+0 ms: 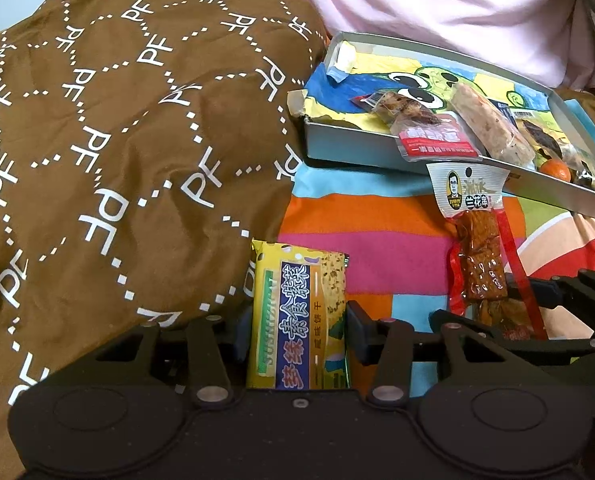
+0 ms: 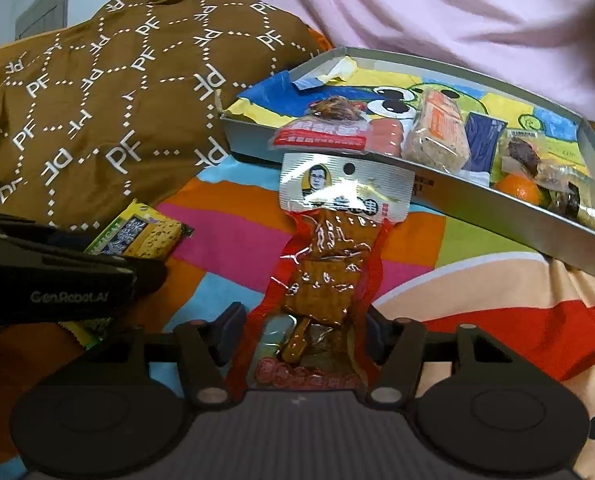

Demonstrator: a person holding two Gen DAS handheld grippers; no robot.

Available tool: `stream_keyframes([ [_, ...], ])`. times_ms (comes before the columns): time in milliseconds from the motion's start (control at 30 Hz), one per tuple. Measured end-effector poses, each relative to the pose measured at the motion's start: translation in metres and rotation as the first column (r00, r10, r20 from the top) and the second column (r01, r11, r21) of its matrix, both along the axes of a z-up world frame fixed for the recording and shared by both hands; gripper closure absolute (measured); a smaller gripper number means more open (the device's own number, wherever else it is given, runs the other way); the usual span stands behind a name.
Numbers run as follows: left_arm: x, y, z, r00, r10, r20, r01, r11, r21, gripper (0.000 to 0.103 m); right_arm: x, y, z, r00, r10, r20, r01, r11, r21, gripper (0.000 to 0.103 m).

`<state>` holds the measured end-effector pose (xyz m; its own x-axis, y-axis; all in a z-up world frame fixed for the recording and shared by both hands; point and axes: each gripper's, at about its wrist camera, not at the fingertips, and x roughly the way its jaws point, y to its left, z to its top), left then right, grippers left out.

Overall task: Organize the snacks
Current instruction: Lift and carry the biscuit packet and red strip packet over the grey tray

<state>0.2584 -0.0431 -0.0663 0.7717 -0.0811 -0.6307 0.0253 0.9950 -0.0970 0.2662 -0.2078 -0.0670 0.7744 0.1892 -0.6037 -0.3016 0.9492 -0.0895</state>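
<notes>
On the bedspread | several snacks already in tray | left gripper clamps cracker packet | right gripper seemingly pinching skewer packet | both still untrayed

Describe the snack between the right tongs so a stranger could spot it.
Find the metal tray on the colourful bedsheet. Just before its near edge lies a long clear packet of brown tofu skewer with red side strips and a silver header. The yellow cracker packet lies further left.
</notes>
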Motion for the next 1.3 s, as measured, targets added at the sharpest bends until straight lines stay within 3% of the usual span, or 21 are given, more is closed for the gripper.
stream_keyframes([
  [200,0.001,-0.002,-0.001,1.0,-0.004,0.003,0.004,1.0,0.012,0.054,0.001,-0.001,-0.001,1.0,0.0,0.001,0.0,1.0,0.003,0.033],
  [367,-0.002,-0.004,0.001,1.0,0.005,-0.001,-0.005,1.0,0.015,0.054,-0.004,0.003,0.001,1.0,0.026,0.016,-0.026,0.999,-0.021,0.043],
  [633,-0.008,-0.005,0.003,1.0,-0.002,-0.002,0.002,1.0,0.001,0.054,-0.017,0.01,0.003,0.997,0.06,0.055,-0.053,0.992,-0.117,0.045],
  [1000,-0.014,0.001,0.013,0.999,0.027,0.038,-0.025,0.998,-0.051,0.054,-0.04,0.019,0.003,0.981,0.109,0.162,-0.054,0.949,-0.309,0.045],
  [1300,-0.014,-0.017,0.037,0.994,0.039,0.104,-0.035,0.999,-0.034,0.054,-0.057,0.009,0.025,0.962,0.095,0.255,-0.016,0.955,-0.296,0.045],
])
